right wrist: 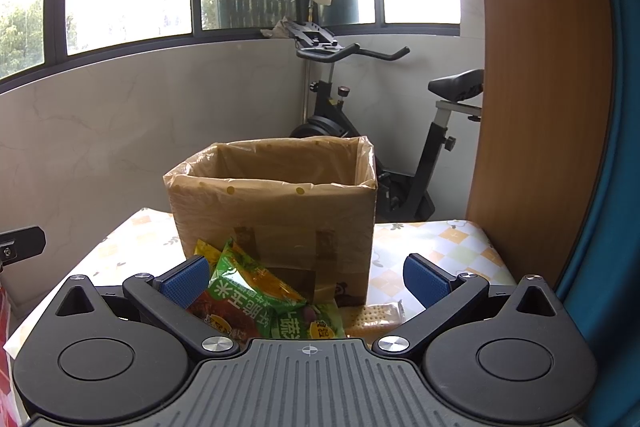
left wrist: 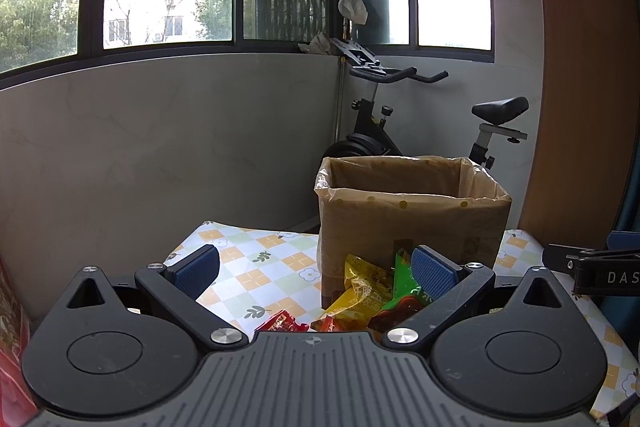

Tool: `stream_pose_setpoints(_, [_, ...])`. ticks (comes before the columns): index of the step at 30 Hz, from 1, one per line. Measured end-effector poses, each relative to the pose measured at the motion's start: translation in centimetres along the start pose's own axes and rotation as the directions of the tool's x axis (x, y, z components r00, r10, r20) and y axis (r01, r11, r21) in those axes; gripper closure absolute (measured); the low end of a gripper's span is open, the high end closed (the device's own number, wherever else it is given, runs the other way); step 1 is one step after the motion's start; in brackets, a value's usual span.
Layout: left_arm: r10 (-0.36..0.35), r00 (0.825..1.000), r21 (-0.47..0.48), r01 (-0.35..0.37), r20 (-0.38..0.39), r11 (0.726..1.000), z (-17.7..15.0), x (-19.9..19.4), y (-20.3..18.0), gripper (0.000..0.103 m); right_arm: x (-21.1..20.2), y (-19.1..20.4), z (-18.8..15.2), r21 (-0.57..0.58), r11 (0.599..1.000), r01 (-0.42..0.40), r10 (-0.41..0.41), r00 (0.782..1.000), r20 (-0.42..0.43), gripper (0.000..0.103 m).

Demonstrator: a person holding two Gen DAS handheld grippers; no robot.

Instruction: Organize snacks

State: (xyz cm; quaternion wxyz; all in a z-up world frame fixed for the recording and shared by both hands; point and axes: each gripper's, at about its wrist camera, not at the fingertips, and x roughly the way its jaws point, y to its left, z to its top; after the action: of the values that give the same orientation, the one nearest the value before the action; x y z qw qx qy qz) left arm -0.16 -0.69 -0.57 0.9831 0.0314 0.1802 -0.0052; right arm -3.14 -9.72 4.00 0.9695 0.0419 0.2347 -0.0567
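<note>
The left gripper (left wrist: 316, 273) is spread wide and holds nothing; its right blue pad sits just over the edge of the snack pile, but whether it touches a packet cannot be told. The right gripper (right wrist: 308, 281) is equally wide and empty, its left pad close against a green snack packet (right wrist: 256, 291), contact unclear. Both hover low in front of the cardboard box (right wrist: 276, 211), which serves as the landmark: it stands upright on the checked tablecloth (left wrist: 256, 259), lined with a thin plastic bag folded over its rim, its mouth open, and looks meant to receive the snacks. The snacks lie in a loose heap on the cloth against the box's near face: a yellow packet (left wrist: 362, 287) leaning beside the green one, red packets (left wrist: 280, 323) lower and nearer the grippers, and a pack of crackers (right wrist: 374, 313) just by the box's near right corner. The heap seems left there for easy reach, and the spread jaws suggest a first pick has not yet been made. Nothing is visible inside the box from either view. Behind the box an exercise bike (left wrist: 420, 123) stands against the wall.
</note>
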Motion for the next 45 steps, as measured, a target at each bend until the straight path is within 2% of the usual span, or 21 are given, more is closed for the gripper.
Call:
stream_pose_setpoints(39, [-0.005, 1.0, -0.006, 0.005, -0.012, 1.0, -0.5, -0.4, 0.0, 0.0, 0.5, -0.1, -0.2, -0.002, 1.0, 0.0, 0.0, 1.0, -0.002, 0.0])
stream_pose_setpoints(42, [0.003, 1.0, -0.009, -0.003, -0.021, 1.0, -0.5, 0.3, 0.3, 0.0, 0.6, -0.5, -0.1, 0.018, 1.0, -0.015, 0.014, 0.999, 0.044, 0.0])
stream_pose_setpoints(45, [0.043, 0.999, -0.006, -0.043, -0.018, 0.999, -0.3, 0.9, 0.8, 0.0, 1.0, -1.6, 0.1, 0.065, 0.997, -0.032, 0.025, 0.994, 0.102, 0.0])
